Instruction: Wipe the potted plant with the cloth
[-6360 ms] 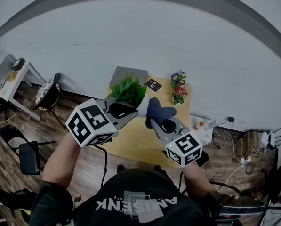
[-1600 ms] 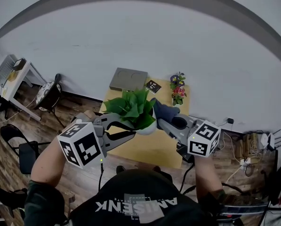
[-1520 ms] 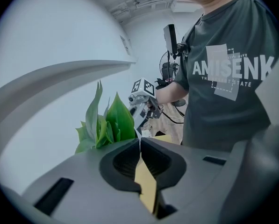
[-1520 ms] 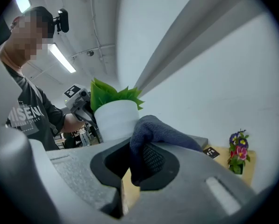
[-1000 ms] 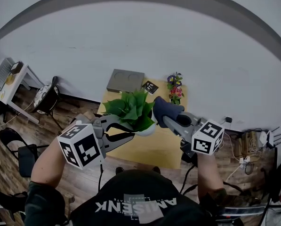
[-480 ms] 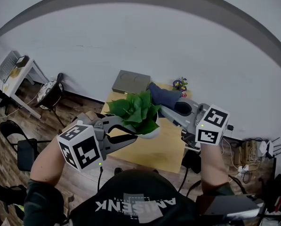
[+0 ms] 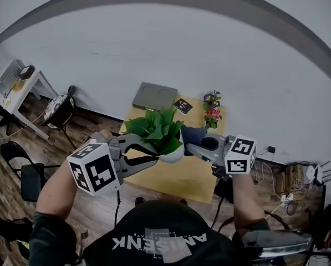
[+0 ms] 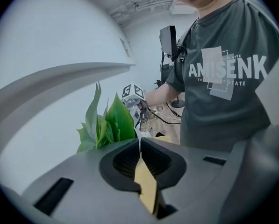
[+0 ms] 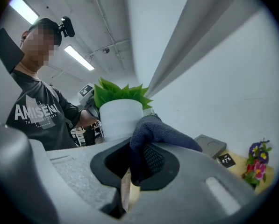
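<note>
Plant (image 7: pixel 157 127) with broad, glossy, pointed green leaves, in a smooth round white pot (image 7: pixel 173 153), sat at the middle of the head view over a small tan table (image 7: pixel 179 182). The left gripper (image 7: pixel 157 158), reaching in from 8 o'clock, had its jaws pressed almost together on the pot's thin rim. Its own view showed only a sliver of white edge between the ribbed black pads. The right gripper (image 7: pixel 192 146), coming from 4 o'clock, pinched a dark blue knitted cloth (image 7: pixel 194 134). The cloth bulged out past the jaws in a soft lump and lay against the pot's side at 3 o'clock. Whether the pot's base touched the tabletop could not be told.

The table's far edge ran close along a plain white wall (image 7: pixel 171 54) at 12 o'clock. Its near and left edges opened onto a dark wood-plank floor (image 7: pixel 98 204). From the pot toward 6 o'clock the tabletop was bare. A flat grey square slab (image 7: pixel 154 97) with two round hollows lay at 11 o'clock from the plant, by the wall. A small black card (image 7: pixel 182 106) lay at 1 o'clock. A bunch of purple, red and yellow flowers (image 7: pixel 212 111) stood at 2 o'clock near the right edge. All three were well apart from the grippers. A black folding chair (image 7: pixel 29 182) stood on the floor at 9 o'clock, far from the table.
</note>
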{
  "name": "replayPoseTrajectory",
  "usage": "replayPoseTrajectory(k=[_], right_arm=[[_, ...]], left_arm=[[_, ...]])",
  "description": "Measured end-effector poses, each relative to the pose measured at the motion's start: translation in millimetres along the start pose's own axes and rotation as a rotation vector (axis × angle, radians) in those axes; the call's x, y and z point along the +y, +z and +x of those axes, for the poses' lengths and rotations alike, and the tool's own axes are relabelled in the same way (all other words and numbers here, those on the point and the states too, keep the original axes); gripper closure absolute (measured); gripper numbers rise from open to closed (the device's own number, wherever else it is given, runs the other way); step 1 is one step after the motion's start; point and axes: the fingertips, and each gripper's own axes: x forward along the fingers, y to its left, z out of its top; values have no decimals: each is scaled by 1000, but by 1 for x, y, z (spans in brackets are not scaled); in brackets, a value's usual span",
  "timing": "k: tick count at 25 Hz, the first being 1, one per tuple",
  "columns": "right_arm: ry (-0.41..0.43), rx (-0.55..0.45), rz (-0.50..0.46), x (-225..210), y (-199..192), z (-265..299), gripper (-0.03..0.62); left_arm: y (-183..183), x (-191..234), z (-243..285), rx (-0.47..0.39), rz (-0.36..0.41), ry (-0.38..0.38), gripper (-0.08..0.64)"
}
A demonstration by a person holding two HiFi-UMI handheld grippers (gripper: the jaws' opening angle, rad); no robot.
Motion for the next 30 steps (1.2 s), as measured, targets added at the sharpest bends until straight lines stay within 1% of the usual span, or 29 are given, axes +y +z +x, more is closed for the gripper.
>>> replayPoseTrajectory(k=[4,6,9,12,14,18,22,25,27,30], right_arm=[[-24,33,94,-7,-36,3,565],[-47,29,134,-12,-46,1,565],[-80,-6,160,-22,-43,-10,565],[-83,-39,111,-22,-20,-19,565],[-60,-60,66,-18,-1,-19,565],[14,-97,-3,-3,35,-5,565],[106,-120,-89,21,63,7,565],[169,-74,-116,28,60,13,565],[200,-41,-106,27,53,19,565],[248,-20,-80,27,46,22,565]], left_arm=[[-7,-3,-4,-1,4,-9,548],[-9,-6,-7,-6,14,-18,548],[-5,-16,-8,-32,35,-73,548],[-1,-26,-6,-47,55,-106,545],[1,-30,-5,-50,73,-113,546],[4,-36,-12,-71,105,-130,546],[9,-41,-19,-79,130,-112,546],[16,-42,-18,-86,136,-97,546],[19,-42,-19,-86,136,-94,546],[18,-42,-20,-74,131,-91,546]])
